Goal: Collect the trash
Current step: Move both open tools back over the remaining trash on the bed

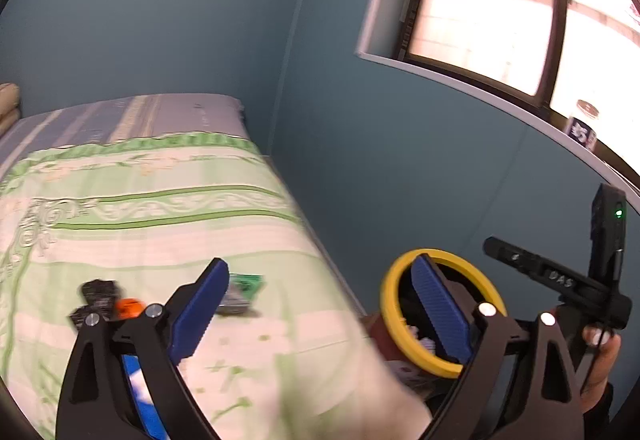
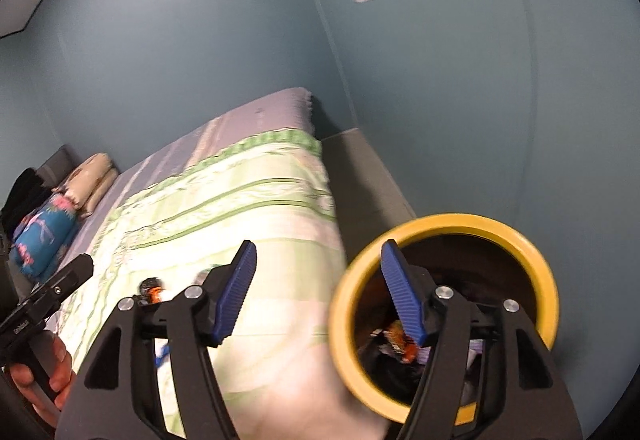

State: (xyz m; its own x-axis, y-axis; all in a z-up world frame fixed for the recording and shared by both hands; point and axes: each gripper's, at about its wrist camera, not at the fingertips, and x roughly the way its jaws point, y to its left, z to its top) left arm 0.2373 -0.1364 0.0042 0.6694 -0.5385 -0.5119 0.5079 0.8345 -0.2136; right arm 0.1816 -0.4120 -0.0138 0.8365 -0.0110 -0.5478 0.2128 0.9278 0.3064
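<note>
**Both grippers empty, bin's right at the bed corner**

Left gripper [image 1: 320, 304] has its blue pads spread wide with nothing between them. Right gripper [image 2: 320, 288] is the same deal, jaws apart and empty, its right pad sitting over the mouth of the yellow-rimmed bin [image 2: 520, 240]. There's crumpled wrapper trash [image 2: 400, 340] down inside it, including something orange.

The bin stands on the floor just beside the near right corner of the bed [image 1: 160, 200]. A few bits still lie on the green-patterned sheet: a green packet [image 1: 246, 290], a small orange piece [image 1: 129, 307] and black wrappers [image 1: 98, 296] to its left. Pillows [image 2: 92, 176] sit at the far left.
</note>
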